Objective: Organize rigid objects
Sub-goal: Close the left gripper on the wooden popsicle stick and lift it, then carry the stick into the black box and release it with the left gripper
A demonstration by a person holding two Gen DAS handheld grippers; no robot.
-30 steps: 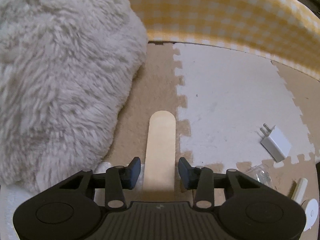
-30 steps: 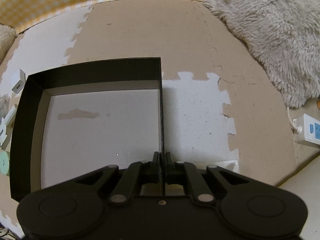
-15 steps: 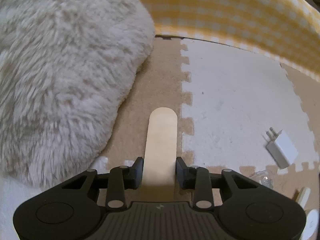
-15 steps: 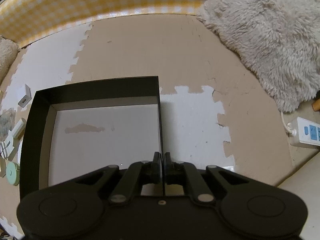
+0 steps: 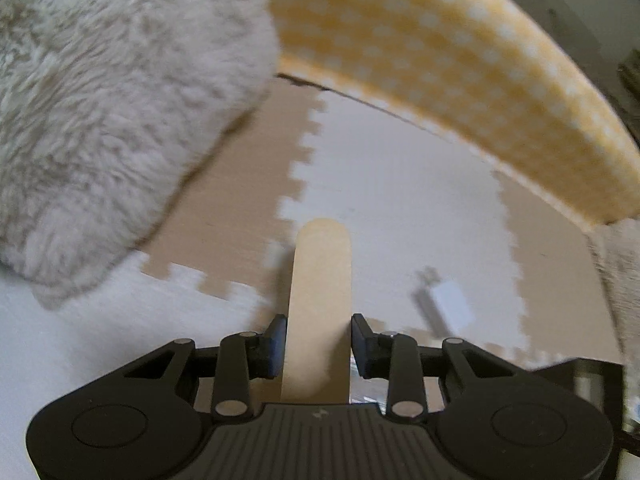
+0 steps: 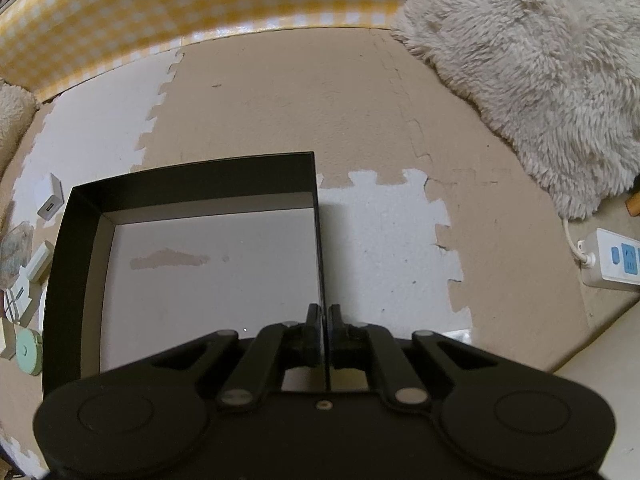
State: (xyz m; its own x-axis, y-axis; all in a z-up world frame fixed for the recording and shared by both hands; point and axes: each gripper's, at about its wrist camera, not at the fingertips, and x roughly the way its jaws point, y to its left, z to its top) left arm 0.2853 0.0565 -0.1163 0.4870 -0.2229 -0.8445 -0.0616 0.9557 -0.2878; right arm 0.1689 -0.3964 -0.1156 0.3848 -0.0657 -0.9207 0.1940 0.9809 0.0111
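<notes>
My left gripper [image 5: 319,334] is shut on a flat wooden stick [image 5: 320,280] and holds it above the foam mat, pointing forward. A white charger plug [image 5: 444,306] lies on the mat to its right. My right gripper [image 6: 323,316] is shut on the right wall of a black open box [image 6: 316,216] with a white floor; the box is empty. Left of the box lie the white charger [image 6: 50,200], a clear packet [image 6: 16,246], a white bar [image 6: 38,262] and a green round disc [image 6: 28,350].
Fluffy grey rugs lie at the left [image 5: 100,120] and at the right [image 6: 540,72]. A yellow checked barrier [image 6: 180,12] rings the beige and white foam mat. A white power strip [image 6: 612,264] lies at the far right.
My left gripper closed on the wooden stick, lifted it and swung right toward the charger. My right gripper pulled the box back a little, still gripping its wall.
</notes>
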